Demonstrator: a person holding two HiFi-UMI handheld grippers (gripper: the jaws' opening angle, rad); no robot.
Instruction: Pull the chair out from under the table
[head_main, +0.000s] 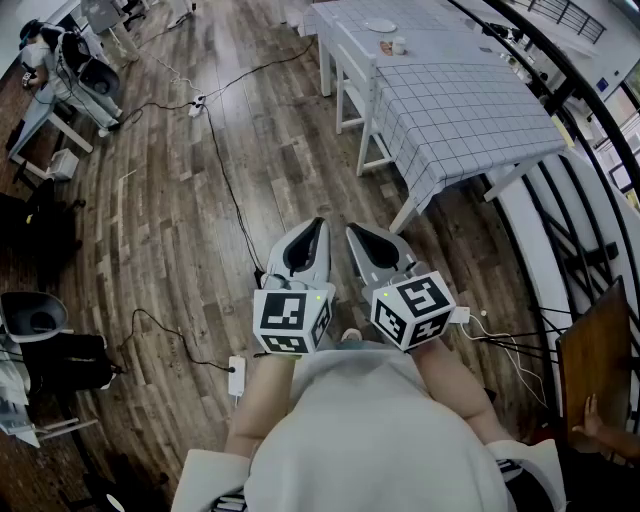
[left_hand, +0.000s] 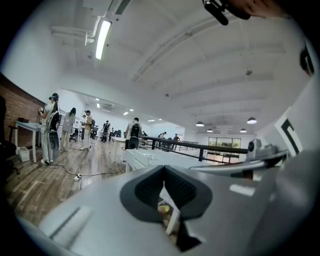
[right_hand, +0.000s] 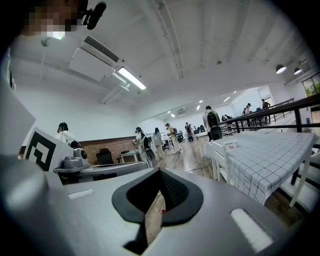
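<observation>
The nearest white chair (head_main: 368, 120) is tucked in at the left side of the desk (head_main: 470, 120) with the checked cloth. It is at one o'clock from us, well apart from our claws. Our left claw (head_main: 317, 225) and right claw (head_main: 352, 230) are both closed and hold nothing. We should walk closer, open a claw, grab the chair's back and pull slowly and straight.
</observation>
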